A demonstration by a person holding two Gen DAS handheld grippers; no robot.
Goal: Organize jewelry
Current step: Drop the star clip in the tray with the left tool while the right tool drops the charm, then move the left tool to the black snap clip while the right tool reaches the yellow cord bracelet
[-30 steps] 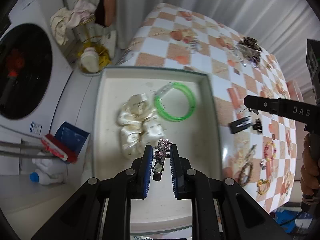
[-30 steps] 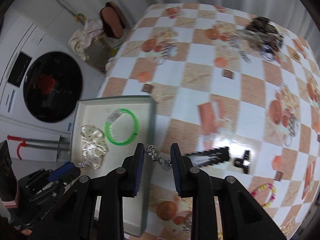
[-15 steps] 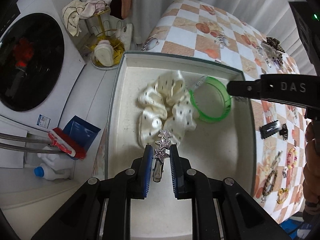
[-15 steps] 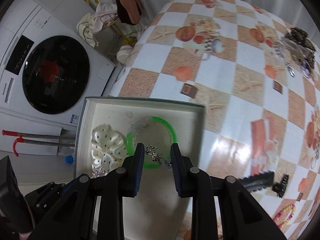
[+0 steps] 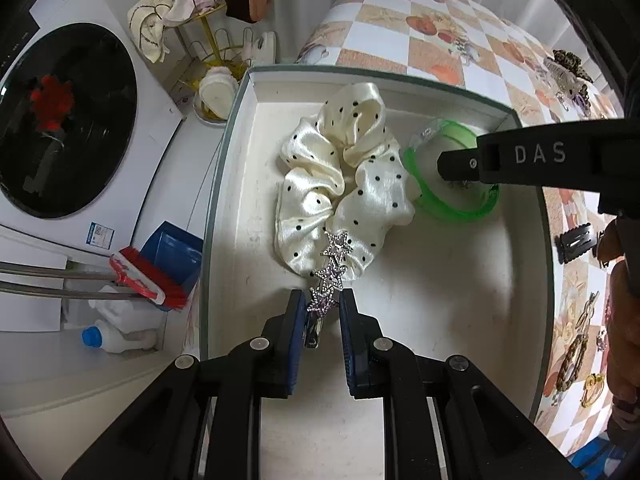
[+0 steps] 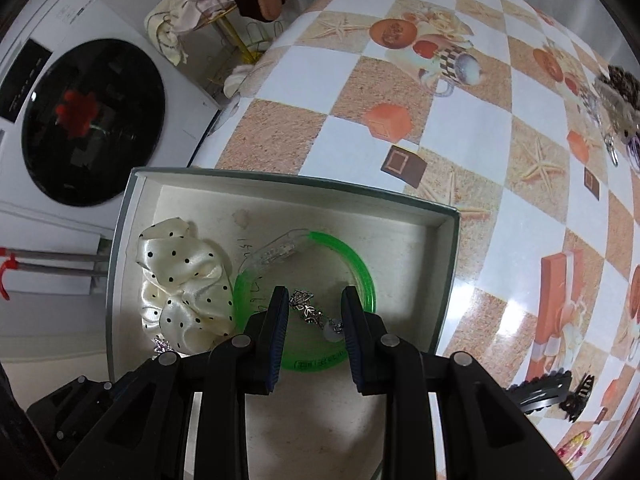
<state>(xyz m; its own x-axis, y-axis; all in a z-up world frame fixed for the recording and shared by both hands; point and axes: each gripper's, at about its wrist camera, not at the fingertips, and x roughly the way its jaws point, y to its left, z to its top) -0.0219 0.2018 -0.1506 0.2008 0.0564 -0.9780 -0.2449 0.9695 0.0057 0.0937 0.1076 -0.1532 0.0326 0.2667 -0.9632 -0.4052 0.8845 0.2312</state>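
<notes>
fingers [image 5: 294, 322] around star clip [image 5: 330, 276]

Cream black-dotted scrunchie [image 5: 344, 184], green bangle [image 6: 356, 264], orange-and-white checked tablecloth [image 6: 500, 128].

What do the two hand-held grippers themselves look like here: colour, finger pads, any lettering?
Both are matte black plastic with silver screws at the finger joints. The left hand-held gripper and right hand-held gripper have ribbed blue pads. White "DAS" lettering marks the right one's side.

Probably home laundry corner: washing machine [image 5: 60, 120]
</notes>
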